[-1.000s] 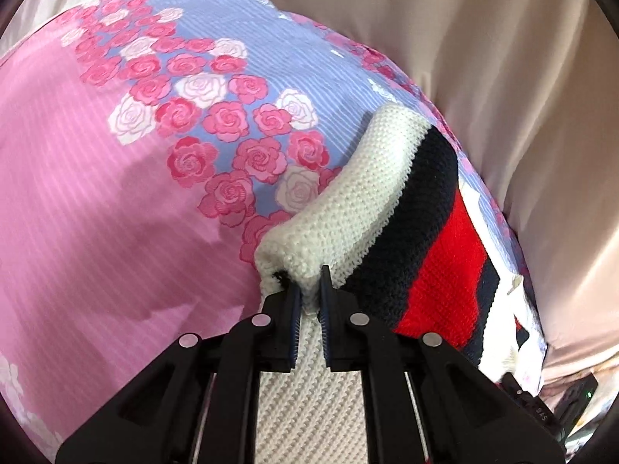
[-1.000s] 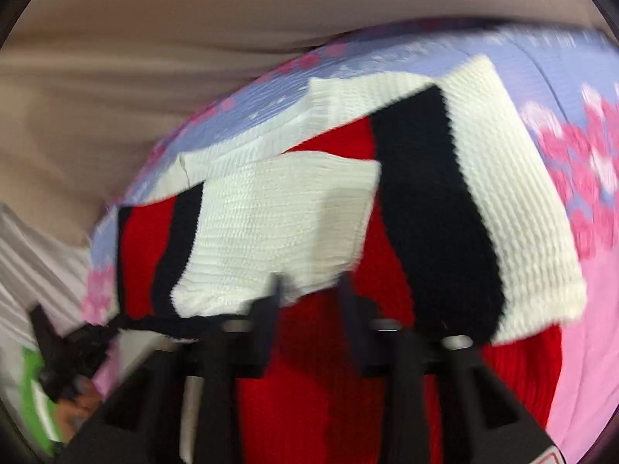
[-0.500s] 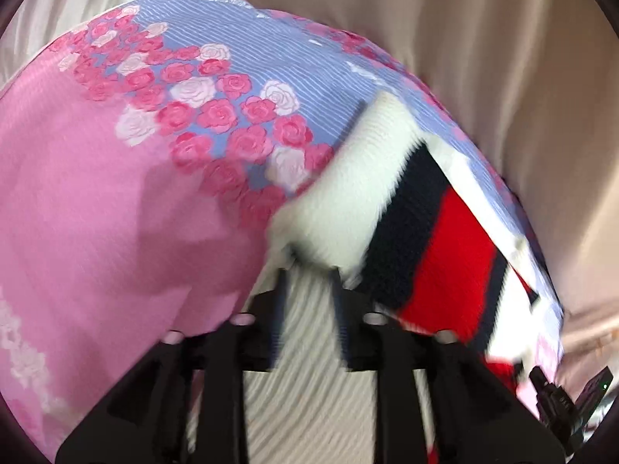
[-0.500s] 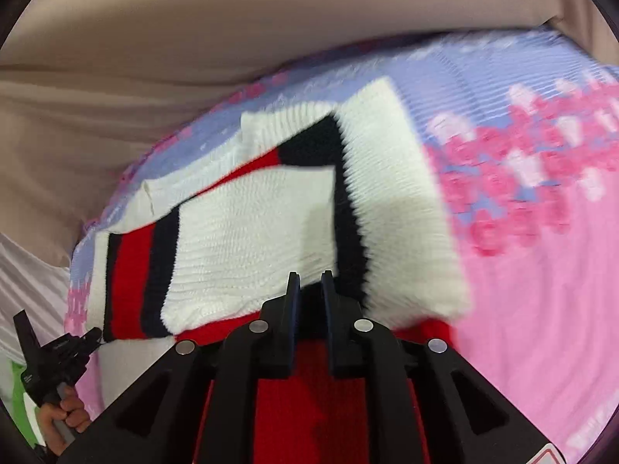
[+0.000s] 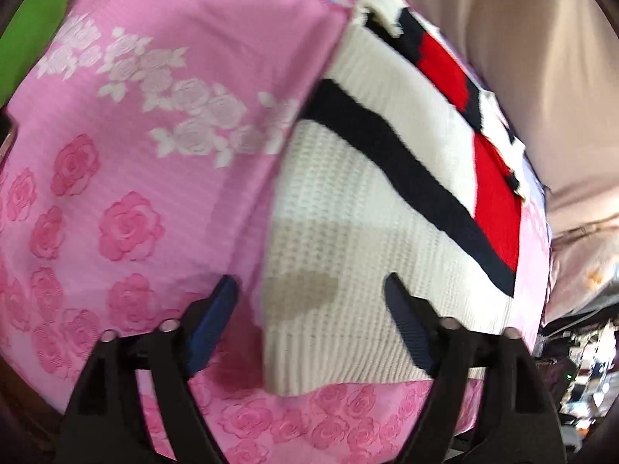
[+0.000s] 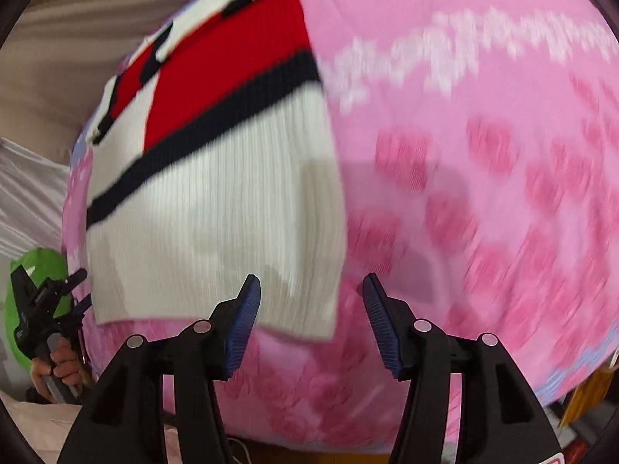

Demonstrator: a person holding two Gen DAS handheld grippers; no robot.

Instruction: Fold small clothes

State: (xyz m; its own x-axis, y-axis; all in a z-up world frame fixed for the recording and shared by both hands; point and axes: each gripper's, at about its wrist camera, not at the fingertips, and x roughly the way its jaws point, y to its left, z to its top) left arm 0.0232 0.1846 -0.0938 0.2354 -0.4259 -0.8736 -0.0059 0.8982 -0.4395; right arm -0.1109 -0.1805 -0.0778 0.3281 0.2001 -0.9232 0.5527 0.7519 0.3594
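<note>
A knitted sweater (image 5: 387, 193), white with a navy stripe and red panels, lies folded flat on the pink rose bedsheet (image 5: 135, 174). My left gripper (image 5: 309, 301) hovers over its near left corner. Its jaws are opening and wide apart, pressing on nothing. In the right wrist view the sweater (image 6: 216, 212) fills the left half. My right gripper (image 6: 311, 294) hangs over its near right corner with its jaws opening, the pads clear of the knit. The left gripper (image 6: 50, 282) shows at the far left, held by a hand (image 6: 58, 367).
The bedsheet (image 6: 483, 154) spreads wide to the right of the sweater. Beige cloth (image 5: 522, 58) hangs behind the bed. Something green (image 6: 35, 263) sits at the left edge. Clutter (image 5: 580, 367) lies beyond the bed's right side.
Both grippers were shut on the sweater's white edge. They have let go, opened and pulled back toward the near side. The sweater now lies flat with its fold laid down.
</note>
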